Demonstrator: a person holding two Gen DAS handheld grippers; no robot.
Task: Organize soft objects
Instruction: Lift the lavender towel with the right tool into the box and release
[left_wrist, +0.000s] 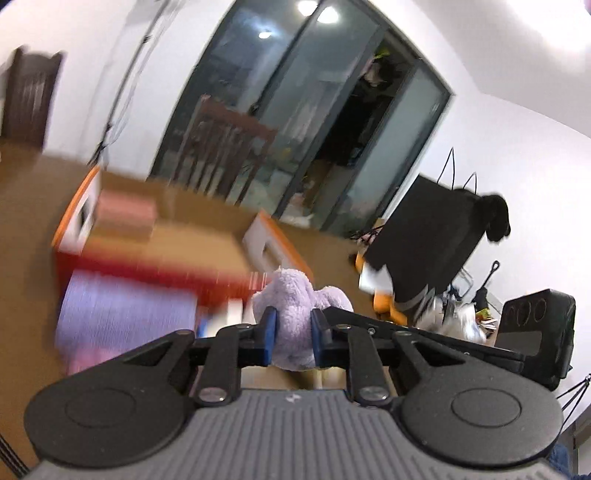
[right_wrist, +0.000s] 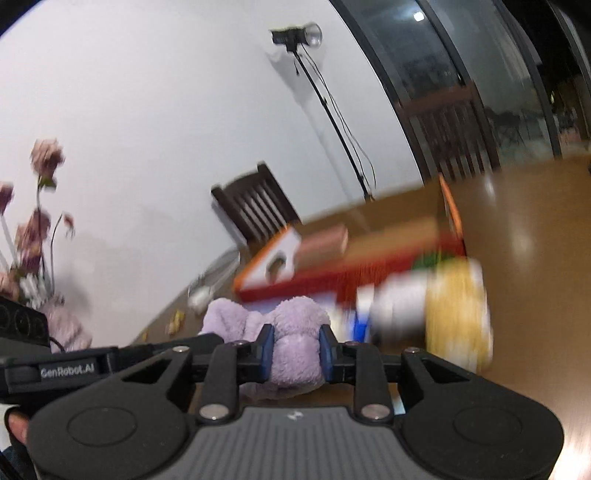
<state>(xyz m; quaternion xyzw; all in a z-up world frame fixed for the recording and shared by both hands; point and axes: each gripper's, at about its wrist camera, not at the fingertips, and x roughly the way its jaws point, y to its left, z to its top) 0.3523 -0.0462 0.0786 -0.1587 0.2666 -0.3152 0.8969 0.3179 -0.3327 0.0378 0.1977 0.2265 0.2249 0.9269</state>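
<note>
A lilac plush toy (left_wrist: 295, 306) (right_wrist: 291, 343) hangs above the brown table, held from two sides. My left gripper (left_wrist: 293, 334) is shut on one part of it, blue pads pressing into the fur. My right gripper (right_wrist: 295, 352) is shut on another part. The right gripper's black body (left_wrist: 443, 343) lies just right of the toy in the left wrist view. Behind the toy stands an open box with a red wall (left_wrist: 147, 267) (right_wrist: 295, 290) and orange-edged flaps. A pink block (left_wrist: 125, 218) (right_wrist: 321, 243) rests in it. Everything behind the toy is blurred.
A purple folded cloth (left_wrist: 122, 314) and a yellow soft bundle (right_wrist: 458, 314) lie in front of the box. An orange-and-white plush (left_wrist: 376, 291) sits under a black bag (left_wrist: 436, 243). Dark wooden chairs (left_wrist: 221, 155) (right_wrist: 255, 206), a flower vase (right_wrist: 37, 221) and a lamp stand (right_wrist: 295, 37) ring the table.
</note>
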